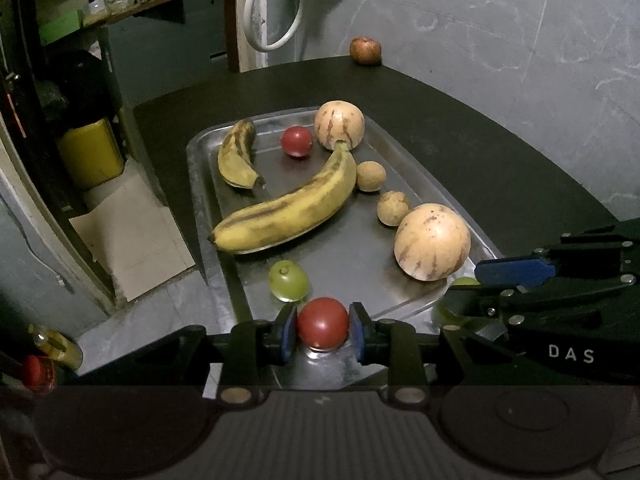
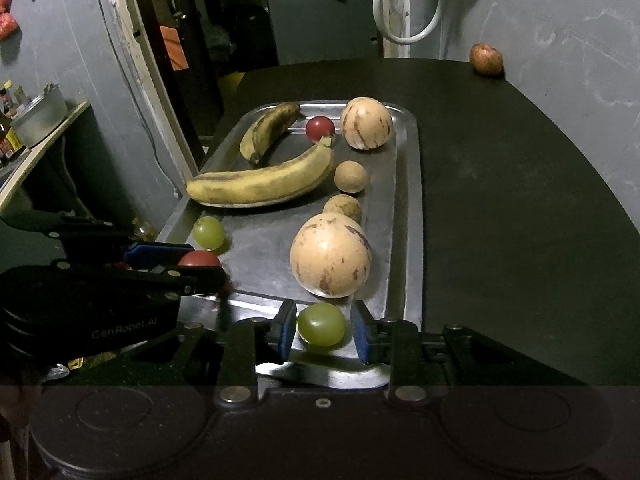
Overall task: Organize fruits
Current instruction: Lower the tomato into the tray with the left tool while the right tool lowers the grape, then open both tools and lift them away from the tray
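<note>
Nine fruits on steel tray (image 1: 208,184); left gripper (image 1: 322,330) straddles round red tomato (image 1: 322,322), right gripper (image 2: 322,330) round green grape (image 2: 321,324), grips unclear; reddish apple (image 1: 365,51) at 12 o'clock left out.

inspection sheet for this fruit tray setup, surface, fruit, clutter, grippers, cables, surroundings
surface: dark table bearing a metal tray
job's things: on the tray two bananas, two striped melons, two small brown fruits, two red fruits, two green grapes; brown fruit off the tray at the far table edge
clutter: nothing seen
grippers: left gripper around red fruit; right gripper around green grape, pads slightly apart from it
cables: white cable looped on the wall
surroundings: grey wall, shelves, yellow container
</note>
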Demonstrator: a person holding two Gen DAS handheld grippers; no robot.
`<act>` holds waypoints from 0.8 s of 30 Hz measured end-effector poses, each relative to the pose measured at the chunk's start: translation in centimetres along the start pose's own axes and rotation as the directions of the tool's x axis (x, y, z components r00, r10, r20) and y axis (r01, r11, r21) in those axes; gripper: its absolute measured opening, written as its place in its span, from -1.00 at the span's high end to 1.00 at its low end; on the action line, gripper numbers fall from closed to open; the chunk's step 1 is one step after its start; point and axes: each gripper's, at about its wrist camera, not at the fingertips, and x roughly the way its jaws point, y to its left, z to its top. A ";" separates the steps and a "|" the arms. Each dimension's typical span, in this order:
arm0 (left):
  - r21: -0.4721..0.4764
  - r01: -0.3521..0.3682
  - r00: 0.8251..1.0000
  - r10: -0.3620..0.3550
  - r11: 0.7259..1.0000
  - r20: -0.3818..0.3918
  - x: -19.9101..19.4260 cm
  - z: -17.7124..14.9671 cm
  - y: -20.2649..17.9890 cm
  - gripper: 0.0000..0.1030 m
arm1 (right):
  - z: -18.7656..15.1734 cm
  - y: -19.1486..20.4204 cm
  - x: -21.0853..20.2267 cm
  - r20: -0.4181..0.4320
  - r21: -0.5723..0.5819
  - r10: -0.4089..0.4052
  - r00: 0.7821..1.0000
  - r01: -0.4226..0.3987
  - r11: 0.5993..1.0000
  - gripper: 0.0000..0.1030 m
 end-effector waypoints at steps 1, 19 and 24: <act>0.001 -0.001 1.000 0.001 1.000 0.000 0.0 0.0 0.0 0.38 | 0.0 0.0 -0.1 0.001 0.000 0.000 1.000 0.000 1.000 0.37; -0.063 -0.024 0.994 0.031 0.998 0.103 -4.7 1.2 1.2 -0.58 | 1.5 -0.5 -5.3 0.120 0.028 -0.017 0.993 0.013 1.000 -0.10; -0.079 -0.033 0.986 0.045 0.996 0.158 -7.1 2.4 1.3 -0.84 | 3.0 -0.3 -8.3 0.199 0.040 -0.018 0.980 0.011 0.999 -0.56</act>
